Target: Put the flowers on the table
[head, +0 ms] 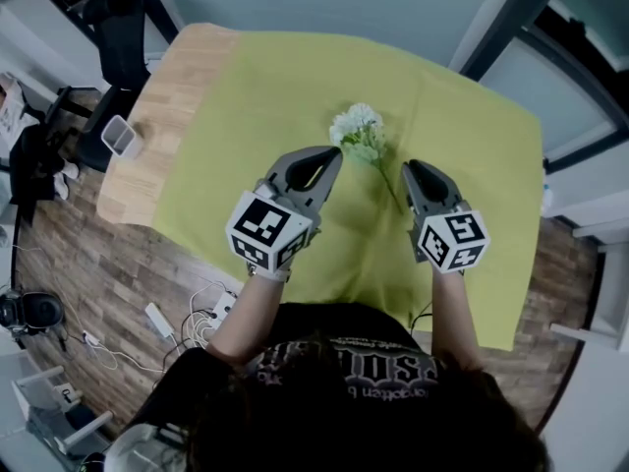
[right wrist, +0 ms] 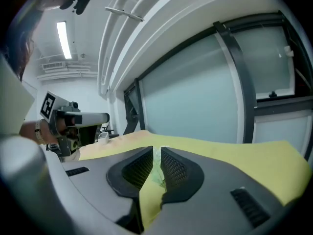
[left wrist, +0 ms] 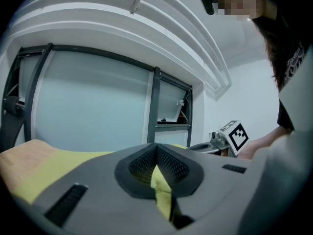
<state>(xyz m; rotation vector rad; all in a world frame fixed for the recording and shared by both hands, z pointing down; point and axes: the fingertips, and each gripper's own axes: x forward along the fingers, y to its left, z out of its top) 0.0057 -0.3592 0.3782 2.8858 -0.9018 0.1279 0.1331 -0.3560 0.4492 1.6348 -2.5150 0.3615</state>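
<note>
A white flower [head: 357,128] with a thin green stem [head: 390,187] lies flat on the yellow-green cloth [head: 265,87] that covers the table. In the head view my left gripper [head: 334,153] hovers just left of the bloom, its jaws shut and empty. My right gripper [head: 408,168] hangs just right of the stem, above the cloth. In the right gripper view my right gripper [right wrist: 157,151] shows only a thin slit between its pads, with nothing gripped. A pale green bit of the flower [right wrist: 157,176] shows through that slit. The left gripper [left wrist: 156,148] has its tips touching.
The bare wooden tabletop [head: 167,96] sticks out left of the cloth, with a small white cup [head: 120,137] on it. Cables and a power strip [head: 211,313] lie on the floor by the near edge. Large windows [left wrist: 93,106] stand behind the table.
</note>
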